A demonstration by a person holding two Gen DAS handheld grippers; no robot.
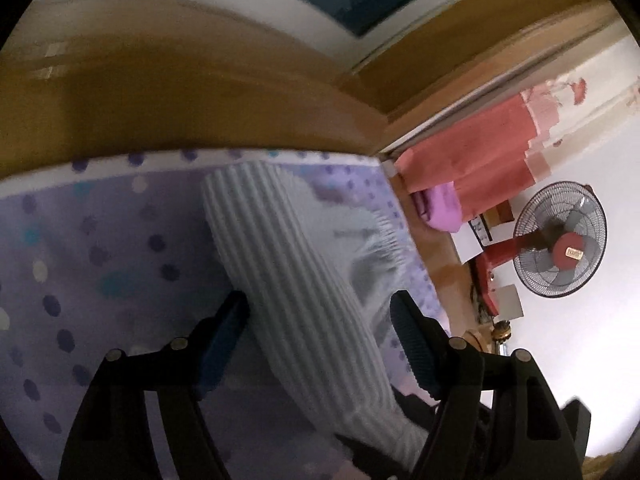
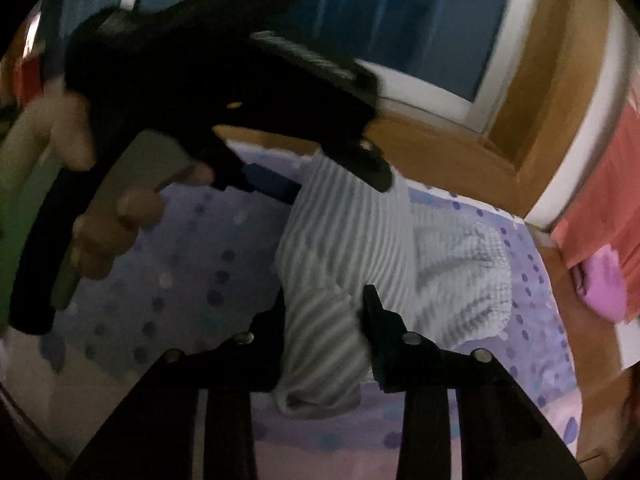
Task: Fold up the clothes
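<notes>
We found nothing we could read. The fan (image 1: 560, 240) carried a small gold label on its red hub, too blurred to make out, and a white card (image 1: 476, 236) beside it bore marks too small to tell.

the left gripper (image 1: 320, 344) shows in its own wrist view with its two fingers (image 1: 412, 344) spread wide apart, blue ribbed pads facing inward, black linkage arms running back to the bottom of the frame. seen from the right wrist view, the same left gripper (image 2: 336, 176) reaches in from the upper left, angled downward, its black body large and blurred. a hand (image 2: 108, 220) wraps the handle from below, fingers curled round the grip, with a green sleeve (image 2: 24, 200) behind it at the frame's left edge. the right gripper (image 2: 324, 320) points forward and down, its dark fingers (image 2: 376, 320) parted, though less widely than the left's.
</notes>
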